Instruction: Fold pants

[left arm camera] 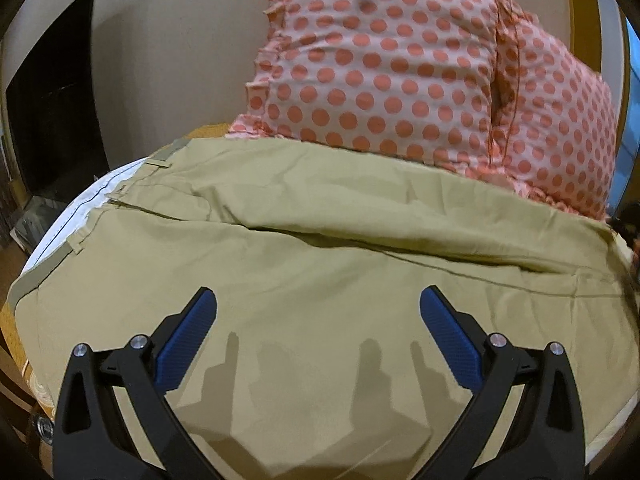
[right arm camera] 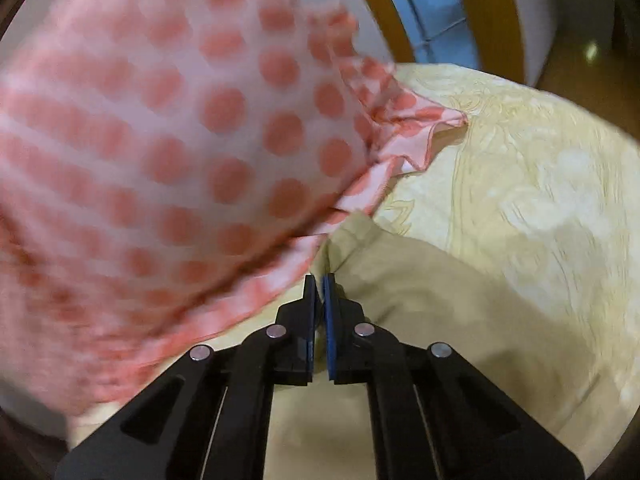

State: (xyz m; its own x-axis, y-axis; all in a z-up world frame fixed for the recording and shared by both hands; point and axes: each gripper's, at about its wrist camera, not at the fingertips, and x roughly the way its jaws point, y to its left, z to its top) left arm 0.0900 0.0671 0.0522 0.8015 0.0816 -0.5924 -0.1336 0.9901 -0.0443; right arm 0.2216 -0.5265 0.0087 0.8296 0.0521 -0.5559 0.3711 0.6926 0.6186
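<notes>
Khaki pants (left arm camera: 320, 248) lie spread across the bed, waistband and white lining at the left (left arm camera: 100, 196), a long crease running across the middle. My left gripper (left arm camera: 318, 300) is open and empty, hovering just above the near part of the pants. In the right wrist view my right gripper (right arm camera: 322, 284) is shut on a fold of the khaki pants (right arm camera: 420, 292), close against the pillow. The cloth bunches up at the fingertips.
A pink pillow with coral polka dots (left arm camera: 400, 64) leans at the head of the bed, right behind the pants, and fills the left of the right wrist view (right arm camera: 160, 152). A pale yellow patterned bedsheet (right arm camera: 540, 168) lies to the right. A wooden bed frame (right arm camera: 492, 12) stands behind.
</notes>
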